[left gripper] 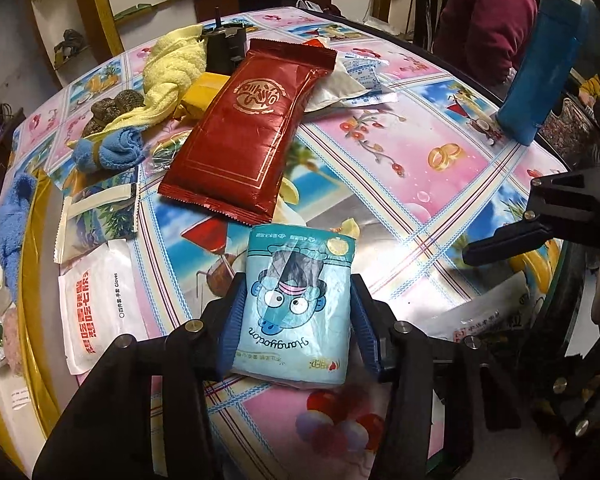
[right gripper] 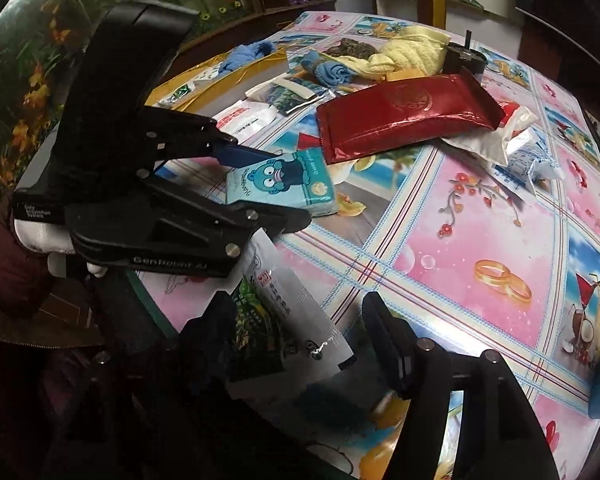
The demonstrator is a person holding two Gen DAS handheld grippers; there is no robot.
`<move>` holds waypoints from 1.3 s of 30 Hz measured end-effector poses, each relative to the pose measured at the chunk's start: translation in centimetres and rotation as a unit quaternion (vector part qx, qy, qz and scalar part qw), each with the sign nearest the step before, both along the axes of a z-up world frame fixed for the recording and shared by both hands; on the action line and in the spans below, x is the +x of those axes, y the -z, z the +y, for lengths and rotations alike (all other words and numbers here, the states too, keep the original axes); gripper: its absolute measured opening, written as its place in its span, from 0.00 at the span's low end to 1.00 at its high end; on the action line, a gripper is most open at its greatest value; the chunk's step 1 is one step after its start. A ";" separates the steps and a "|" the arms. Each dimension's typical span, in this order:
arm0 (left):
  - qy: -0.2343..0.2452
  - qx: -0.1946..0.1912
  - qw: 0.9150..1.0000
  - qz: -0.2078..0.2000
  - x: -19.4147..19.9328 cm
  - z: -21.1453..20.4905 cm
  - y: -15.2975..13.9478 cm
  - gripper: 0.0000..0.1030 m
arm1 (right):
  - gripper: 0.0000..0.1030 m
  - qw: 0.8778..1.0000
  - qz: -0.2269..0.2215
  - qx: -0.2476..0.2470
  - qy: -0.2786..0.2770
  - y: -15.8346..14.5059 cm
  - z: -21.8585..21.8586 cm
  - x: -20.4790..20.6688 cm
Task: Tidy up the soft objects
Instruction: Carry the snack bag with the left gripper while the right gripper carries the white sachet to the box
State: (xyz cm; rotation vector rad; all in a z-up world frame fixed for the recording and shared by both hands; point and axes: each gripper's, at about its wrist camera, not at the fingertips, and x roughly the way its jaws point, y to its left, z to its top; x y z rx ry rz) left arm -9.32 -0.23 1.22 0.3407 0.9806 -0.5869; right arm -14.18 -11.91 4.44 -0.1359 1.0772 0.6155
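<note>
A light blue tissue pack (left gripper: 300, 300) with a cartoon face lies on the patterned tablecloth. My left gripper (left gripper: 298, 284) is shut on it, one blue pad pressed against each long side. The right wrist view shows the same grip (right gripper: 292, 186) on the pack (right gripper: 284, 184). My right gripper (right gripper: 294, 304) stands open near the table's front edge. A white pouch with a green leaf print (right gripper: 284, 320) lies between its fingers, close to the left one, and I cannot tell if it touches. The right gripper's fingers (left gripper: 508, 238) show at the right of the left wrist view.
A red foil pouch (left gripper: 244, 128) lies mid-table beside a yellow towel (left gripper: 172, 68), a rolled blue cloth (left gripper: 112, 148) and white packets (left gripper: 96, 304). A gold-rimmed tray (left gripper: 32, 280) at the left holds a blue towel (left gripper: 14, 216). A blue upright object (left gripper: 540, 64) and a seated person (left gripper: 484, 12) are at the far right.
</note>
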 end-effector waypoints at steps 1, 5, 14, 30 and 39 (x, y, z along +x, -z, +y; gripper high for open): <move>-0.003 -0.002 1.000 0.000 0.0 0.1 0.0 0.47 | 0.66 1.000 -0.001 -0.003 -0.005 0.1 0.2 -0.2; -0.018 -0.020 1.000 0.007 0.1 0.6 -0.1 0.45 | 0.49 0.999 -0.015 -0.028 -0.008 0.6 1.2 -0.8; -0.078 -0.100 0.992 -0.001 -1.2 5.0 -3.6 0.44 | 0.32 0.999 -0.035 -0.003 0.039 -0.8 1.1 -0.6; -0.319 -0.117 0.940 -0.032 -0.9 24.5 -5.5 0.44 | 0.32 0.996 -0.031 0.081 -0.017 -5.1 11.3 5.3; -0.369 -0.089 0.925 0.024 3.3 27.9 -1.9 0.45 | 0.32 0.995 -0.030 0.063 -0.075 -5.2 21.6 8.4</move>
